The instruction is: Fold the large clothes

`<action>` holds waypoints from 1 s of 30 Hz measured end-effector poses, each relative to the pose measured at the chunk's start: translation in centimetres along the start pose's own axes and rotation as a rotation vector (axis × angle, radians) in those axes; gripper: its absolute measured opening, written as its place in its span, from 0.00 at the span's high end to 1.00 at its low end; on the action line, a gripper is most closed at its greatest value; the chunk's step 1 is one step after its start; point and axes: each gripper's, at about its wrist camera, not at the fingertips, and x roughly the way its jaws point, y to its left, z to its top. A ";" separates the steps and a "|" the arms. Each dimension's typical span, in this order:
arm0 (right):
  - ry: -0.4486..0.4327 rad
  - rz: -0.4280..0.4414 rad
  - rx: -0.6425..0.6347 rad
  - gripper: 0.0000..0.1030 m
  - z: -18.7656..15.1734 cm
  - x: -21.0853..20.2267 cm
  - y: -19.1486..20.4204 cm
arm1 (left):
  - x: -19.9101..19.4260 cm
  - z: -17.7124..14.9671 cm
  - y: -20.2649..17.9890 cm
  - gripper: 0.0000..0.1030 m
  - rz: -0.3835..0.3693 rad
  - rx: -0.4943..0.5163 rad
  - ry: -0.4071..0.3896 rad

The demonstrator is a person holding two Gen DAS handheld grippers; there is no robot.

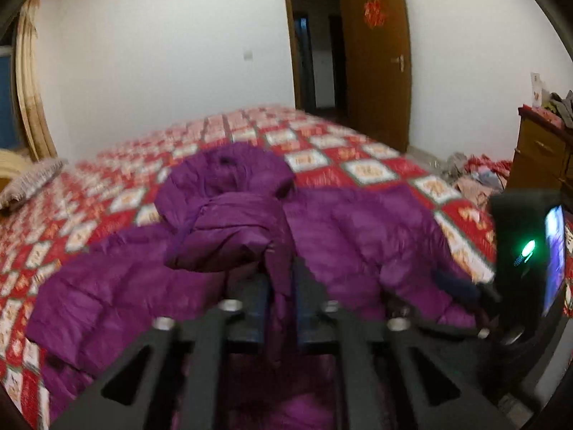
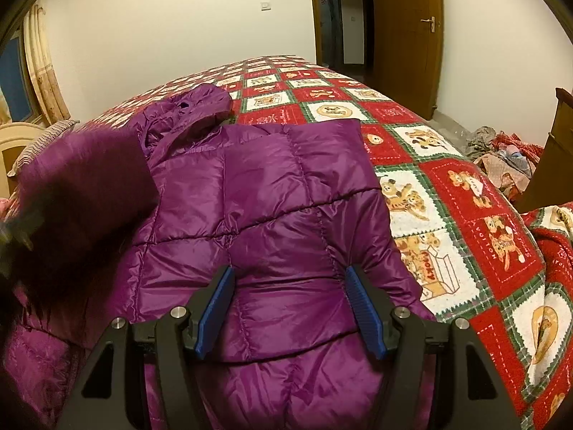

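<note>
A purple quilted down jacket (image 1: 343, 236) with a hood (image 1: 229, 175) lies spread on the bed. My left gripper (image 1: 281, 286) is shut on a fold of the jacket's purple fabric, which hangs between its jaws and is lifted over the body. My right gripper (image 2: 290, 286) is open, its blue pads (image 2: 361, 304) standing wide apart just above the jacket's body (image 2: 272, 215). It holds nothing. A blurred lifted part of the jacket (image 2: 78, 186) fills the left of the right wrist view. The right gripper's body (image 1: 526, 251) shows at the right edge of the left wrist view.
The bed carries a red, white and green patchwork quilt (image 2: 429, 179). A striped pillow (image 1: 28, 182) lies at the head. A wooden dresser (image 1: 544, 157) and a heap of clothes on the floor (image 2: 501, 157) are to the right. An open wooden door (image 1: 376, 61) is behind.
</note>
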 end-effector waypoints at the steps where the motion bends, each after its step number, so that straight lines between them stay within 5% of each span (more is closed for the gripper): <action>1: 0.000 0.001 0.001 0.36 0.0 0.0 0.0 | 0.1 -0.2 0.2 0.31 -0.004 -0.012 0.046; 2: 0.000 0.002 0.001 0.36 0.0 0.0 0.0 | -0.4 -0.4 0.6 0.06 -0.011 -0.041 0.053; 3: 0.000 0.000 0.000 0.36 0.0 0.0 0.0 | -1.0 -0.6 0.9 0.01 -0.021 -0.062 0.033; 6: 0.000 0.003 0.002 0.36 0.0 0.0 0.0 | -3.7 -1.4 2.0 0.00 -0.065 -0.087 -0.007; 13: 0.017 0.014 0.005 0.36 0.4 -0.5 -0.2 | -8.6 -3.7 6.5 0.00 -0.025 -0.129 0.016; 17: -0.082 0.074 -0.016 0.36 1.0 -5.5 1.3 | -9.3 -3.7 11.4 0.00 0.165 -0.165 -0.002; 19: -0.122 0.113 -0.082 0.36 1.6 -7.4 3.9 | -8.1 -3.2 13.9 0.00 0.322 -0.207 0.030; 22: -0.146 0.174 -0.202 0.33 2.4 -8.7 8.7 | -6.0 -3.6 16.9 0.00 0.457 -0.270 0.077; 26: -0.139 0.168 -0.336 0.29 2.3 -7.5 14.6 | -3.1 -5.6 18.5 0.01 0.521 -0.282 0.176; 30: -0.032 0.115 -0.485 0.29 1.8 -3.0 18.9 | -1.5 -7.4 18.2 0.01 0.532 -0.266 0.223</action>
